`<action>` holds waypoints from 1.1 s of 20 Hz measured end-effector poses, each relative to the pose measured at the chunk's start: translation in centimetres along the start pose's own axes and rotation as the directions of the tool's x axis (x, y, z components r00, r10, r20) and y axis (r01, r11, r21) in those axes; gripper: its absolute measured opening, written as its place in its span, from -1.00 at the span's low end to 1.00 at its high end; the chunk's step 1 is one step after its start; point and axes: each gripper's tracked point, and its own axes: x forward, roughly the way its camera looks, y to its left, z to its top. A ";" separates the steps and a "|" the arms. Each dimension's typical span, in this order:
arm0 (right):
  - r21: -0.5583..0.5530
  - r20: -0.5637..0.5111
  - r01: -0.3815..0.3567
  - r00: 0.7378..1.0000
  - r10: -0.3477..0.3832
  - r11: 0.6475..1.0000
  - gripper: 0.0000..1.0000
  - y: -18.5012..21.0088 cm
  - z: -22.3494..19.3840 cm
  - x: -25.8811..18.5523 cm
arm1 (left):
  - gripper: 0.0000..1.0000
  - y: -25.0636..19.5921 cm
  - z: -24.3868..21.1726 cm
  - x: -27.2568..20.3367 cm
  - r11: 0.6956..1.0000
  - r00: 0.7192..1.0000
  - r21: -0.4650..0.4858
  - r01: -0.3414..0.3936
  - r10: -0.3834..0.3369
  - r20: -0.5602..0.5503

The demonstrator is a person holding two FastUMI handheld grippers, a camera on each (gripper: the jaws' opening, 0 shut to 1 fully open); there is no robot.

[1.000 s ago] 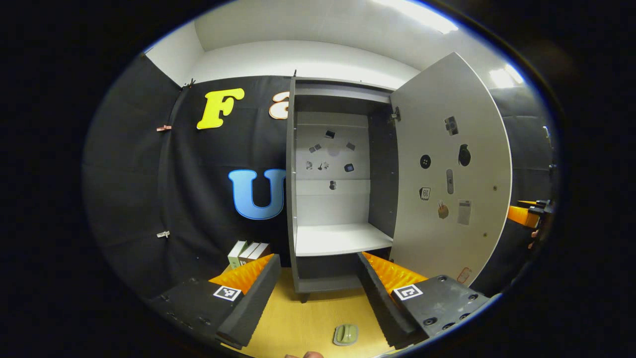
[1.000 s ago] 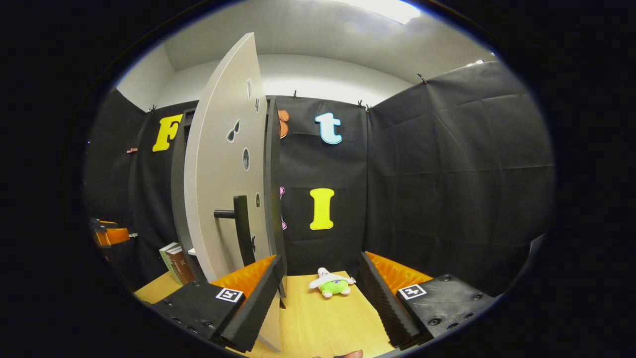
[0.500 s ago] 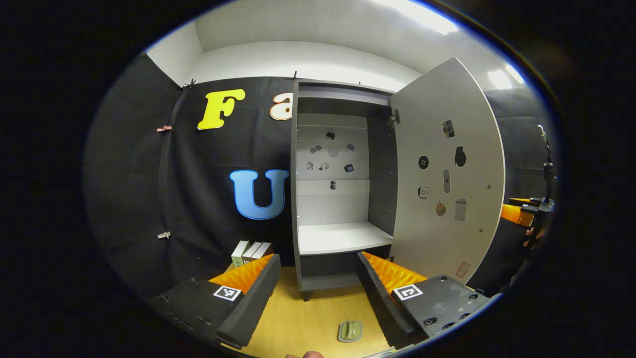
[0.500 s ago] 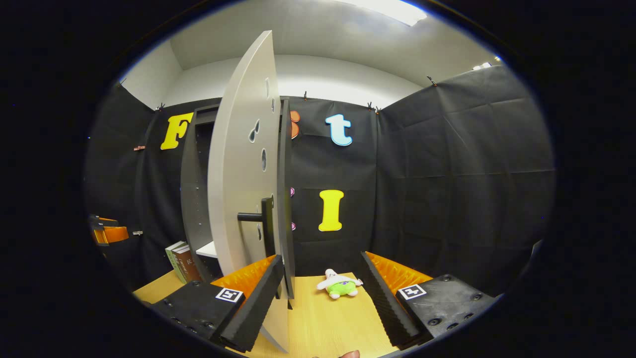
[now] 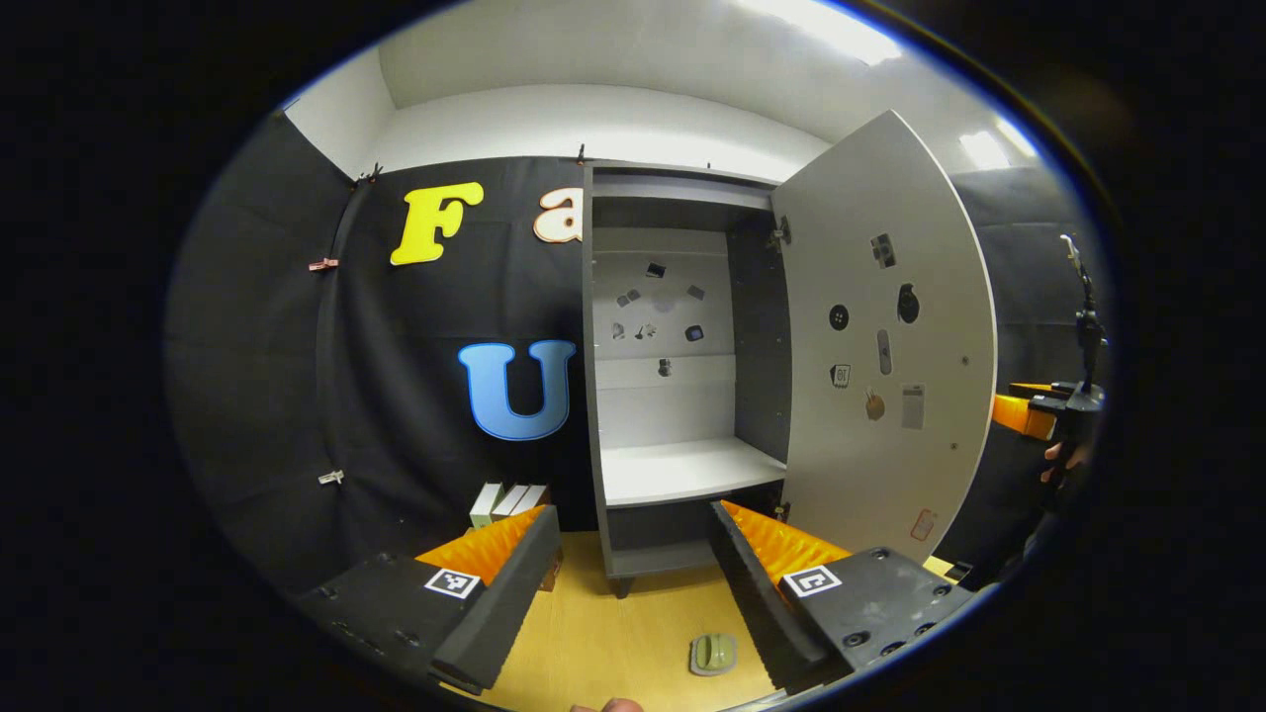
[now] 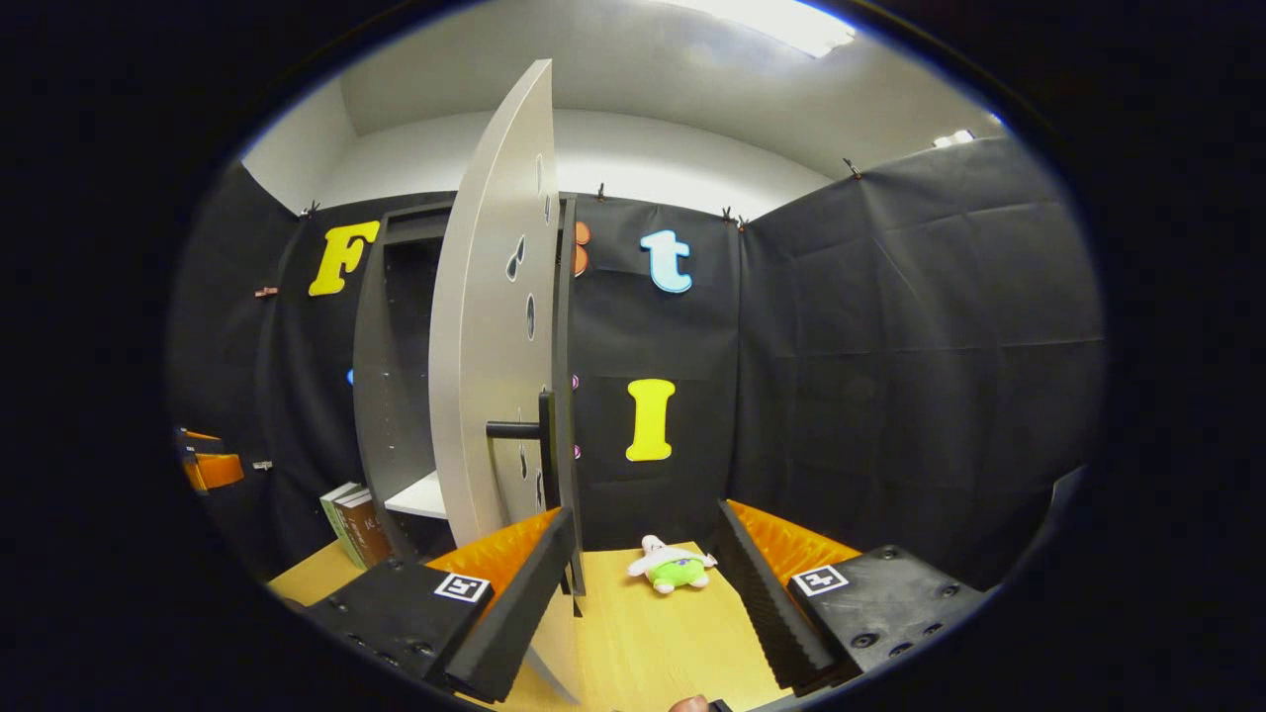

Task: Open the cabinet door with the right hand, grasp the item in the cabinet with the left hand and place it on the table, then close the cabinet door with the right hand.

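The grey cabinet (image 5: 682,326) stands open, its door (image 5: 880,336) swung out to the right and its white shelf (image 5: 682,470) bare. A small grey-green item (image 5: 714,653) lies on the wooden table (image 5: 593,643), low between the fingers of my open left gripper (image 5: 633,574). In the right gripper view the door (image 6: 495,376) is nearly edge-on, with its black handle (image 6: 542,435) just above my right gripper's left finger (image 6: 514,583). My right gripper (image 6: 643,583) is open and holds nothing.
Several books (image 6: 351,514) stand left of the cabinet, also seen as books (image 5: 506,499). A green and white plush toy (image 6: 671,566) lies on the table (image 6: 653,633) ahead. The right gripper (image 5: 1024,415), held by a hand, is beyond the door's outer edge.
The left gripper has drawn back a little, so the cabinet looks smaller and the item sits farther right in its view. The right gripper has shifted so the door and handle sit nearer its left finger.
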 end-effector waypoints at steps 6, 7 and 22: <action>0.014 0.000 -0.026 1.000 0.026 1.000 0.89 2.3 -0.2 -0.8 | 0.91 0.8 -0.2 -0.3 1.000 1.000 -0.014 0.008 -0.008 -0.007; 0.013 0.001 -0.035 0.999 0.035 0.999 0.89 2.9 -0.2 -1.0 | 0.91 0.8 -0.1 -0.4 1.000 1.000 -0.010 0.009 -0.009 -0.006; 0.054 -0.007 -0.195 0.981 0.195 0.979 0.89 12.7 -0.7 -1.4 | 0.94 3.4 0.1 -1.0 1.000 1.000 -0.011 -0.018 0.018 0.000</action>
